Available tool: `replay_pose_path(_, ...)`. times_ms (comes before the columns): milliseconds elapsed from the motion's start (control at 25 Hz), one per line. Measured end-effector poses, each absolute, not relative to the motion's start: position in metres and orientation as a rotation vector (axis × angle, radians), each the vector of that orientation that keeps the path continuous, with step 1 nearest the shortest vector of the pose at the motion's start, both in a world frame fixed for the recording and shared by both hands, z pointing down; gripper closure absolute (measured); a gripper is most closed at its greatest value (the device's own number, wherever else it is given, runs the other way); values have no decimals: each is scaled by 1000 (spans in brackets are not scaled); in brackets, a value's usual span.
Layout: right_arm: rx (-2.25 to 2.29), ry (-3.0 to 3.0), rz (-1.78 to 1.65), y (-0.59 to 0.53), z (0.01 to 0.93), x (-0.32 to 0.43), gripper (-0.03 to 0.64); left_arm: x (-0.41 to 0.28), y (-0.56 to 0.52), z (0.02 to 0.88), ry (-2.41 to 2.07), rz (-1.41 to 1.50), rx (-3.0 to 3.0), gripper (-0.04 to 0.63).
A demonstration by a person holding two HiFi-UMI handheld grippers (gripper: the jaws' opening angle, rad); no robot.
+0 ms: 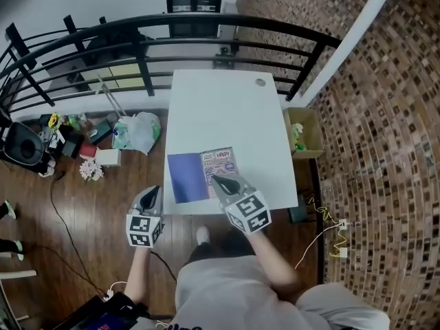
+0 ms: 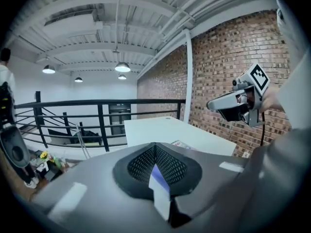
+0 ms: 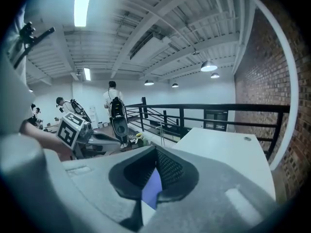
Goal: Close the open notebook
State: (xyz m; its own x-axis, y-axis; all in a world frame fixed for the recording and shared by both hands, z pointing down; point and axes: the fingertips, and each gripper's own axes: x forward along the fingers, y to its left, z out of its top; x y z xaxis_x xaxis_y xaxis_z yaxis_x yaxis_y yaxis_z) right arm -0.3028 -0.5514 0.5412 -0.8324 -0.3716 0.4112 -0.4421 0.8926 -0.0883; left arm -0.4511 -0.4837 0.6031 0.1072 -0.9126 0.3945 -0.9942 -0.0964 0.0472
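Observation:
The open notebook (image 1: 203,174) lies flat at the near edge of the white table (image 1: 227,108), its blue cover (image 1: 185,177) to the left and a printed page (image 1: 221,162) to the right. My right gripper (image 1: 216,179) hovers over the printed page's near corner, jaws together with nothing held. My left gripper (image 1: 152,194) is off the table's near left corner, over the wood floor, also shut and empty. The left gripper view shows a sliver of the notebook (image 2: 182,143) past the closed jaws (image 2: 155,147), with the right gripper (image 2: 228,103) at the right. Blue shows through the right gripper's (image 3: 155,152) slot.
A black railing (image 1: 144,60) curves round the table's far side. An open cardboard box (image 1: 306,130) stands at the table's right; a white plastic bag (image 1: 137,130) and clutter lie on the floor at its left. A small round cap (image 1: 260,82) sits at the table's far right.

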Motion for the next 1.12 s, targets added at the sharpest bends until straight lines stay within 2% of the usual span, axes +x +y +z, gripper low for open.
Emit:
replay_pose_path(240,532,-2603,379,-578,592,-309,626,-470,-478,664,-1674,402,2006,577)
replay_pose_path(280,518,-2594,398,-583,596,-310,626,-469,-478,672,-1632,392,1980,548)
replay_pose_path(360,490,-2584,417,-596,603,-310,626,-467,-481,690,-1543,396,1944,390)
replay_pose_path(480,465,-2564,448,-610,613,-310,626,-466,-486,713,-1441,389,1900,316)
replay_pose_path(640,456,-2533,488,-620,624,-307,626,-454,-498,736,-1275,241,1817,176)
replay_pose_path(760,480,-2512,505,-626,631,-299,626,-439,-512,747,-1178,172,1778,192)
replay_pose_path(800,495,-2507,512,-627,633,-296,626,-437,-517,750,-1169,159,1767,243)
replay_pose_path(920,532,-2500,527,-631,636,-288,626,-439,-528,758,-1190,120,1723,323)
replay_pose_path(1120,576,-2501,540,-639,635,-273,626,-436,-538,753,-1194,57,1668,540)
